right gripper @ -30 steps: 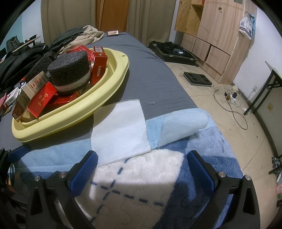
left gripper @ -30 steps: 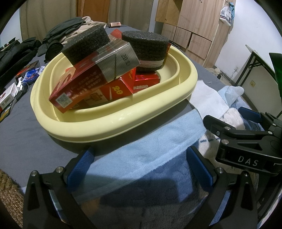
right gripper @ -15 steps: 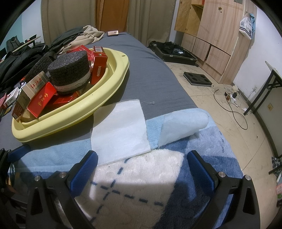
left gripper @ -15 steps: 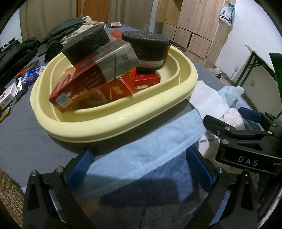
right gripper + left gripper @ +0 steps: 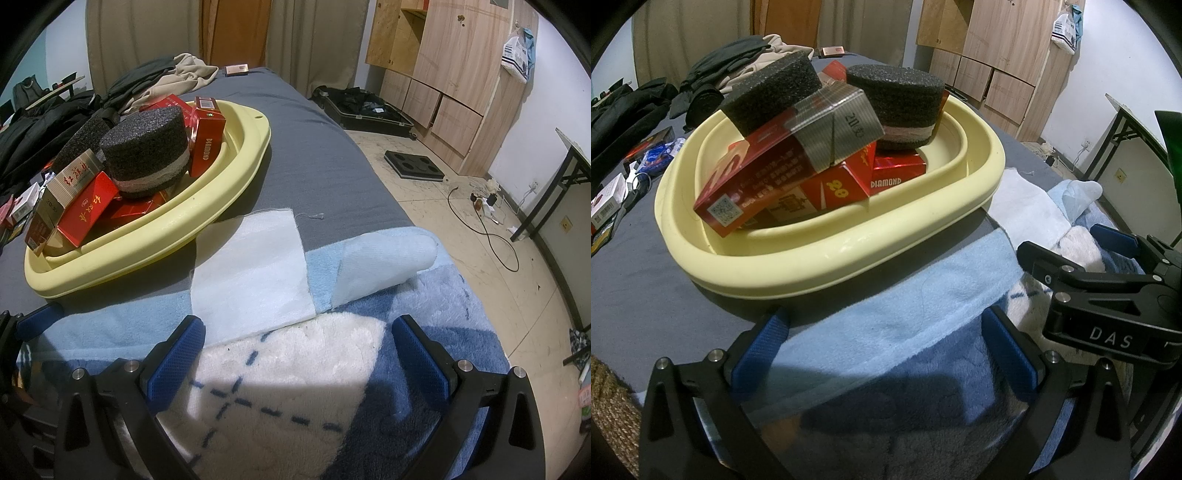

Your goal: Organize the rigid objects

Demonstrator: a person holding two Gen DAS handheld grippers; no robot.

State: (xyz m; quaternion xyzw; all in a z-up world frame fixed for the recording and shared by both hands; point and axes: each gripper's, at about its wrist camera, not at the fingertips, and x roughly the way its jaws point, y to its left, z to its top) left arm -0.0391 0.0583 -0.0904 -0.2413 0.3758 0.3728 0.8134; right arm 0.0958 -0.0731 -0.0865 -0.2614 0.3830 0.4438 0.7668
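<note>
A grey bed carries everything here. At its near end lies a blue towel, with a white fluffy towel stitched in dashed blue lines on top of it and a thin white cloth beside a rolled pale blue cloth. Just beyond the towels sits a pale yellow basin, its edge touching the white cloth. The basin is piled with red boxes; one long red and grey box lies tilted across the top, between a black foam block and a round black foam puck.

The left gripper hangs low over the blue towel, jaws spread wide and holding nothing. The right gripper hovers over the white fluffy towel, jaws likewise spread and empty.
</note>
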